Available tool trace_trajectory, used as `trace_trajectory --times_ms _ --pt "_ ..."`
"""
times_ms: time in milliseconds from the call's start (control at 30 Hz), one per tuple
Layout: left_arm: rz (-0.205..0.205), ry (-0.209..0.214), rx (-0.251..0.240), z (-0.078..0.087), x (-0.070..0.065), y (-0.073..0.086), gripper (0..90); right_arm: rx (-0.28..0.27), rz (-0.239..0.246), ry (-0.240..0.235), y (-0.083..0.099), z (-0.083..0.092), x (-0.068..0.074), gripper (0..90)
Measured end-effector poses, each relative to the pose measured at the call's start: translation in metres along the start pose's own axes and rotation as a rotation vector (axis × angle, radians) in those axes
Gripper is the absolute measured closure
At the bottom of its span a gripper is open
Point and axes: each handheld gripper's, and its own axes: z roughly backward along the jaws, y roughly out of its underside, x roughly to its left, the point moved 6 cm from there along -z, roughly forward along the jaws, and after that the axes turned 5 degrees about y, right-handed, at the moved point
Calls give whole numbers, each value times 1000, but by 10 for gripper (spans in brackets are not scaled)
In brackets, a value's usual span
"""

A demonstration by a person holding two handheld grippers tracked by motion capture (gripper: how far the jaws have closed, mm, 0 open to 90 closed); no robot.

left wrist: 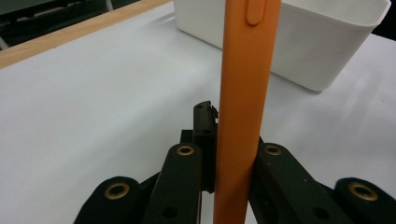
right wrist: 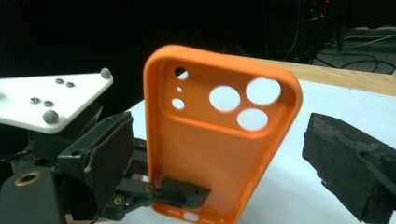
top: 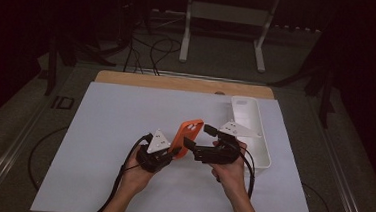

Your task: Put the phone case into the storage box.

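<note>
So, left hand-held gripper (top: 173, 150): clamped on orange case (top: 188, 136) bottom edge.
Right hand-held gripper (top: 200, 138): jaws apart, at 3 o'clock.
Risk: case could be twisted loose.

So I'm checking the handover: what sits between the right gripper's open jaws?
In the right gripper view, the orange phone case, held upright by the left gripper, stands between the right gripper's open jaws.

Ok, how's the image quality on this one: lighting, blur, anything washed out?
High view: the room is dark, only the white table is lit, and the picture is soft. Left gripper view: the orange phone case is sharp, while the white bin behind it looks bright and slightly washed out. Right gripper view: the background is nearly black, and the right gripper jaws close to the lens look blurred.
</note>
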Motion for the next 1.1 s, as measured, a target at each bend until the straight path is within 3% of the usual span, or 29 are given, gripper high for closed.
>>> trace_trajectory --times_ms 367,1100 --pt "4 -12 8 -2 0 1 855 -12 -31 16 -2 -3 -1 89" --pt "-27 -65 50 -9 -5 5 854 7 -70 63 -6 -13 2 119"
